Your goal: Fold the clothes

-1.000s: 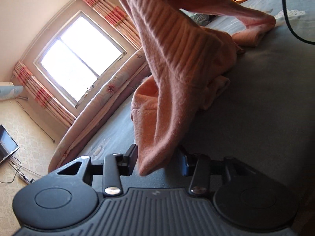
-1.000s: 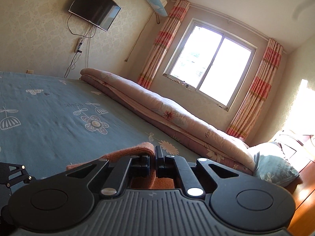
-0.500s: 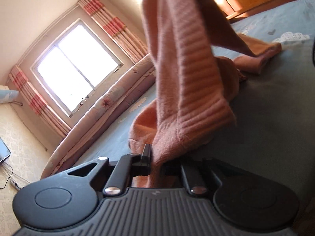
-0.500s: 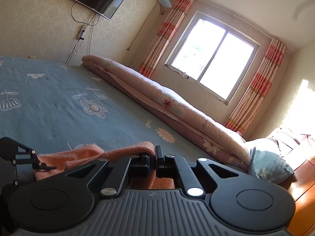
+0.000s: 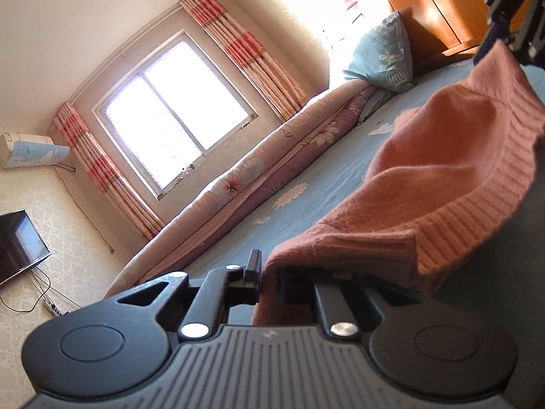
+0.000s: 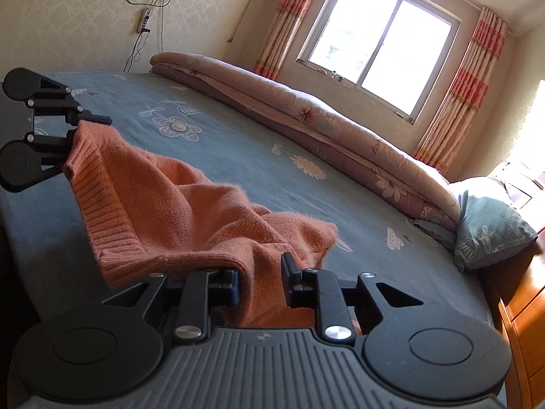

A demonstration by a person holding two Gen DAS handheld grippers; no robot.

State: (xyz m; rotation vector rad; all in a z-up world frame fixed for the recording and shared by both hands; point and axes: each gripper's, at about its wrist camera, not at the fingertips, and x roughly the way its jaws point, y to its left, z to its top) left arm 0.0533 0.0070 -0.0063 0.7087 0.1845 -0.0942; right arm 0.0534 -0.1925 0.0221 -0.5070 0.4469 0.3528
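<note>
An orange knit sweater (image 6: 163, 204) sags over the blue-grey flowered bed sheet (image 6: 238, 143), its ribbed hem stretched between my two grippers. My left gripper (image 5: 270, 279) is shut on one end of the hem; in the right wrist view it sits at the far left (image 6: 83, 127) with the sweater corner pinched. My right gripper (image 6: 260, 283) has its fingers parted, with sweater fabric draped loosely in the gap. From the left wrist view it shows at the top right (image 5: 494, 41), at the raised end of the sweater (image 5: 442, 177).
A rolled pink floral quilt (image 6: 306, 116) lies along the far side of the bed under the window (image 6: 378, 34). A blue pillow (image 6: 494, 225) sits at the head end beside a wooden cabinet (image 5: 436, 3). A television (image 5: 20, 242) hangs on the wall.
My left gripper went from open around the hanging sweater to shut on its hem. The sweater came down and now spans both grippers. My right gripper's fingers, pressed together before, have parted.
</note>
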